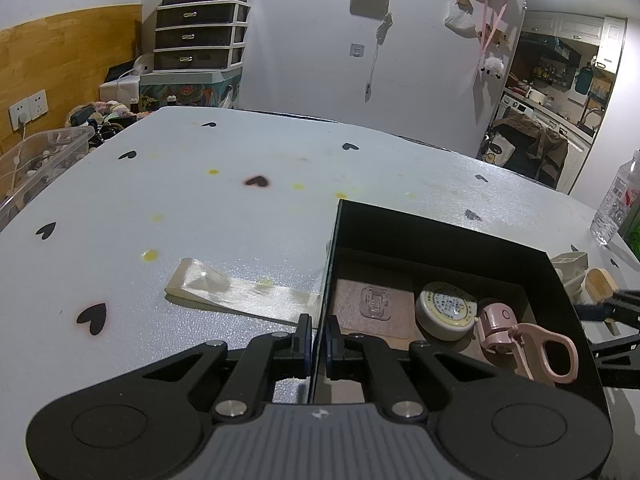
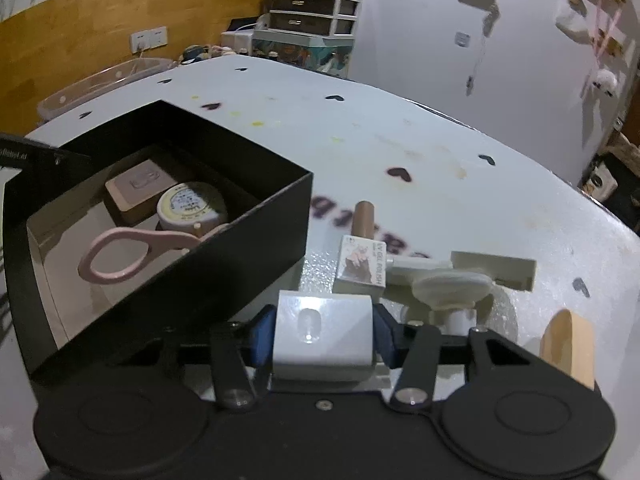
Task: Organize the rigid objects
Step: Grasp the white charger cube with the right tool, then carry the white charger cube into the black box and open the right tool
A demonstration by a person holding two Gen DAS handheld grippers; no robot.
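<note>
An open black box [image 1: 440, 236] stands on the white table [image 1: 200, 208]. My left gripper [image 1: 319, 332] is shut on the thin edge of its left wall. Inside lie a pink looped tool [image 1: 532, 344], a round tin [image 1: 444, 310] and a brown pad [image 1: 374, 304] with a clear hook on it. In the right wrist view the box [image 2: 224, 248] is at the left, and my right gripper [image 2: 324, 336] is beside it, its blue pads pressed on both sides of a white block [image 2: 324, 332].
Just past the white block lie a small gel polish carton [image 2: 360, 266], a wooden-handled brush [image 2: 366, 218], cream plastic pieces [image 2: 452, 282] and a wooden piece [image 2: 568, 344]. A strip of clear tape [image 1: 240, 292] lies left of the box. A water bottle [image 1: 616, 204] stands far right, a clear bin [image 1: 36, 160] far left.
</note>
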